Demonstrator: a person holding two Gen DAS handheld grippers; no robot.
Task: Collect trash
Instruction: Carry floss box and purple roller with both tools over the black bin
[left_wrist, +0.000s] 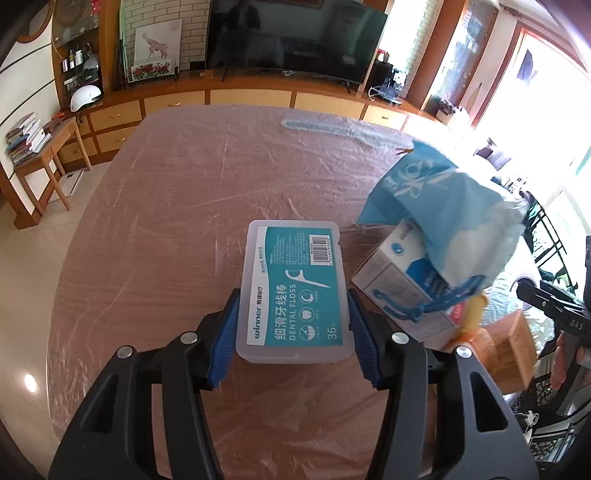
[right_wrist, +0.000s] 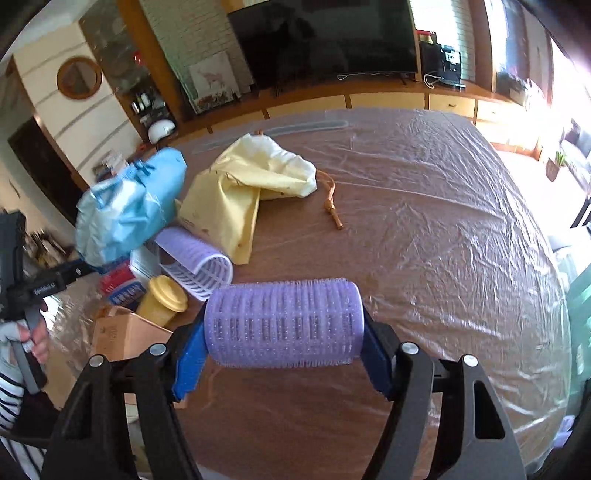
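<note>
A clear plastic dental floss box (left_wrist: 291, 258) with a teal label sits between the blue pads of my left gripper (left_wrist: 292, 295), which is shut on its two long sides just above the table. In the right wrist view a purple bristly hair roller (right_wrist: 284, 317) lies crosswise in my right gripper (right_wrist: 284, 325), and the pads press on its two ends. A light blue drawstring bag (left_wrist: 443, 206) (right_wrist: 125, 210) looks blurred and lies over a white and blue carton (left_wrist: 399, 280). A crumpled pale yellow bag (right_wrist: 243, 184) lies mid-table.
The wooden table (left_wrist: 166, 203) is covered in wrinkled clear film. A second, paler roller (right_wrist: 195, 262), a yellow-lidded bottle (right_wrist: 162, 299) and a cardboard box (right_wrist: 125, 332) crowd the left side. An orange cord (right_wrist: 330, 199) lies by the yellow bag. A TV cabinet stands behind.
</note>
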